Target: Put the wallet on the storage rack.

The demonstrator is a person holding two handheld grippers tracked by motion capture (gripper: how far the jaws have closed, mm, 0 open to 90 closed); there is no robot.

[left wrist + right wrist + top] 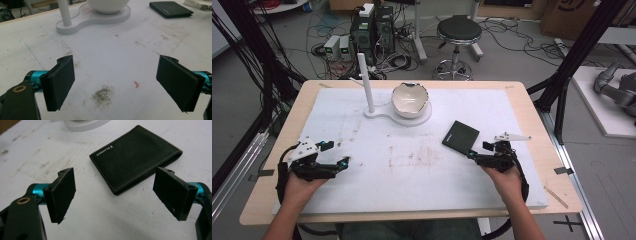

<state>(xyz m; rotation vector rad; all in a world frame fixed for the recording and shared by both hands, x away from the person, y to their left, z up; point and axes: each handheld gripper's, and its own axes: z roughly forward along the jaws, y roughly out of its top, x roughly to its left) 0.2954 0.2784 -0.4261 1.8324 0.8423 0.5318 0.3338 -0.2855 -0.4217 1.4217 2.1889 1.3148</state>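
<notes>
Black leather marks the wallet [460, 137], which in the high view lies flat on the white mat [422, 175], toward the person's right of the white stand [398, 114] that carries a white bowl [410, 99]. The right gripper [472, 154] sits just beside the wallet's near corner, not touching it; the left gripper [343, 162] rests well away from the wallet, across the mat.

From the left gripper view, its jaws stand wide apart over stained mat, nothing between them, the wallet [171, 9] far ahead.

From the right gripper view, the jaws gape wide, empty, with the wallet [135, 156] just beyond them, closed and lying flat.
</notes>
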